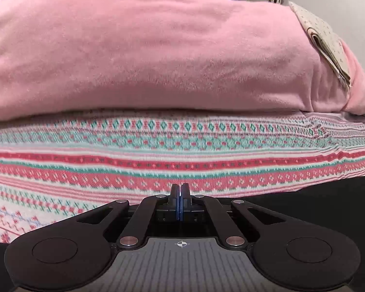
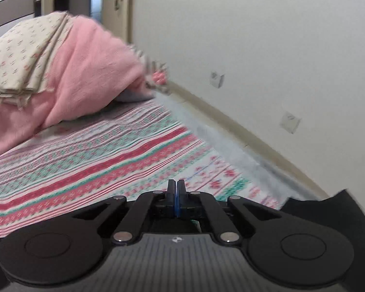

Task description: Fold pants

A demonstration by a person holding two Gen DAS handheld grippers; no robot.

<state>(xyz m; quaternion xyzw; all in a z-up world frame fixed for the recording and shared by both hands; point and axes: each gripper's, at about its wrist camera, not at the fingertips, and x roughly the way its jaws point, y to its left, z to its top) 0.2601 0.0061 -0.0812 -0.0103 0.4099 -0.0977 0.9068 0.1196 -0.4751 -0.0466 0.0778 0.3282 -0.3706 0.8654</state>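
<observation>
The black pants [image 1: 323,199] show as dark cloth at the lower right of the left wrist view, lying on the patterned bed sheet [image 1: 158,146]. In the right wrist view a black corner of the pants [image 2: 338,202] sticks up at the right, behind the gripper body. My left gripper [image 1: 180,187] has its jaws pressed together low over the sheet; whether cloth is pinched between them is hidden. My right gripper [image 2: 177,185] also has its jaws together above the sheet [image 2: 97,150], with nothing visible between the tips.
A big pink blanket [image 1: 158,48] is piled at the back of the bed, with a folded floral cloth [image 1: 328,46] on top. The pile also shows in the right wrist view [image 2: 90,73]. A white wall [image 2: 255,36] with sockets runs along the bed's right side.
</observation>
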